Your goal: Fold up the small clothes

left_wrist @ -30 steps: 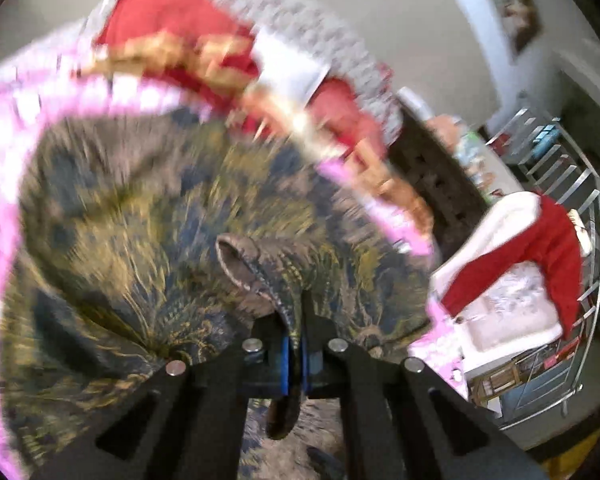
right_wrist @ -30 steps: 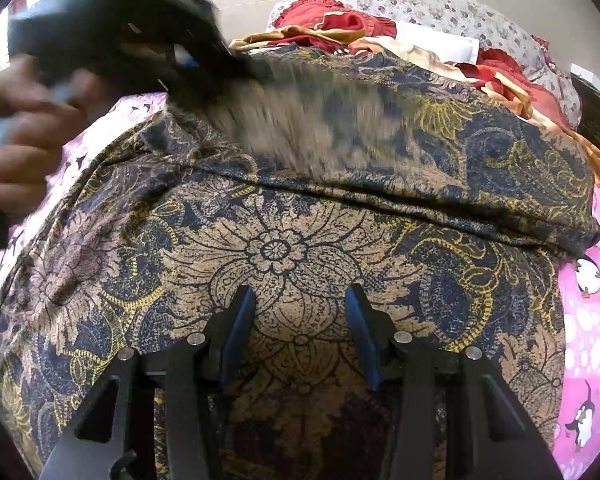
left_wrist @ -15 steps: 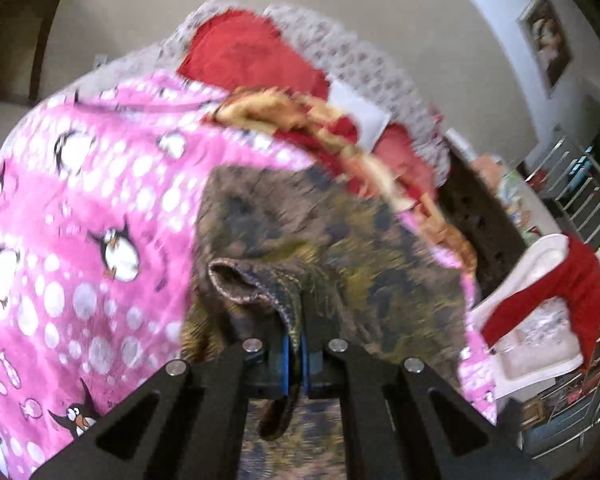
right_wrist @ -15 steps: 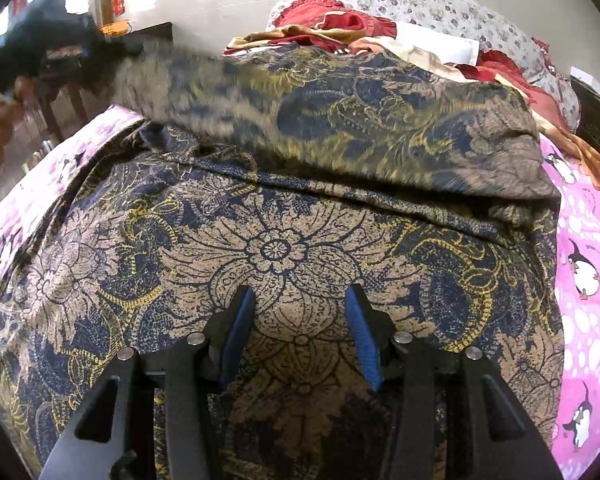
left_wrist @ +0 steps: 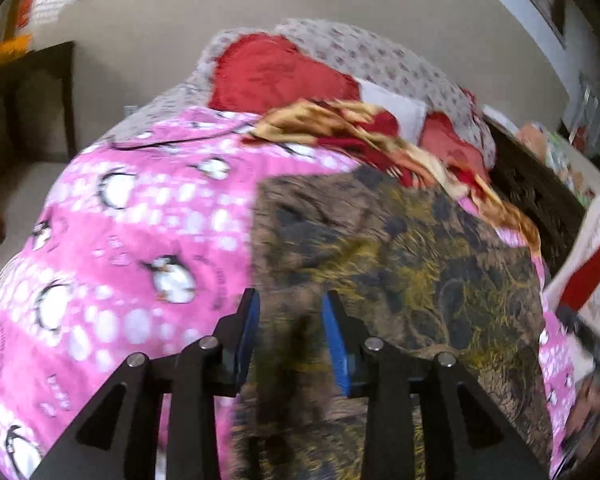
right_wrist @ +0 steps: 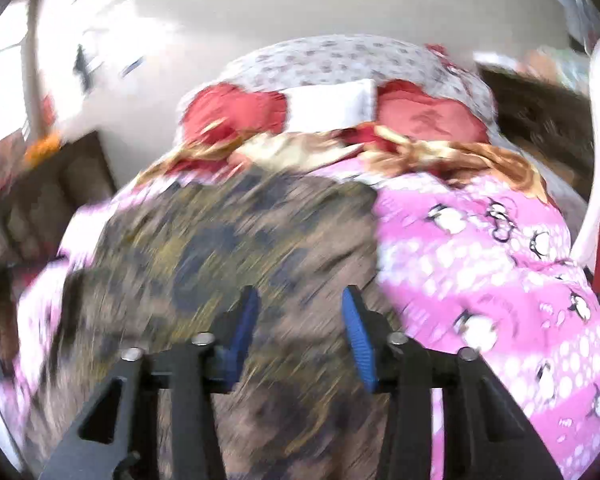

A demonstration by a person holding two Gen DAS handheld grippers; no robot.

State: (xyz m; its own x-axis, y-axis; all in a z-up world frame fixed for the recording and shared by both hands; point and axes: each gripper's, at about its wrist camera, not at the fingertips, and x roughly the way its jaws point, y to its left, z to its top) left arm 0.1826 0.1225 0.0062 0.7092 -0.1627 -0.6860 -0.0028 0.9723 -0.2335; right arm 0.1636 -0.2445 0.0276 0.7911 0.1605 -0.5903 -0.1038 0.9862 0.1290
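Note:
A dark garment with a blue, gold and brown floral print (left_wrist: pixel 400 260) lies folded over on the pink penguin blanket (left_wrist: pixel 140 240). My left gripper (left_wrist: pixel 290 308) hangs just above the garment's near left edge. Its jaws are opening, and the blue pads stand apart, with only a blurred bit of the cloth between them and no grip. In the right wrist view the same garment (right_wrist: pixel 220 240) is motion-blurred below my right gripper (right_wrist: pixel 300 308). Its jaws are closing but still stand apart, above the cloth and gripping nothing.
Red pillows (left_wrist: pixel 276 72) and a crumpled red-and-gold cloth (left_wrist: pixel 360 128) sit at the head of the bed. Dark wooden furniture (left_wrist: pixel 40 100) stands to the left. A white chair draped in red (left_wrist: pixel 596 248) is at the right.
My left gripper has let go of the garment's edge and its jaws have parted. The folded-over half now rests flat. My right gripper has lifted and drawn back, and its jaws have narrowed.

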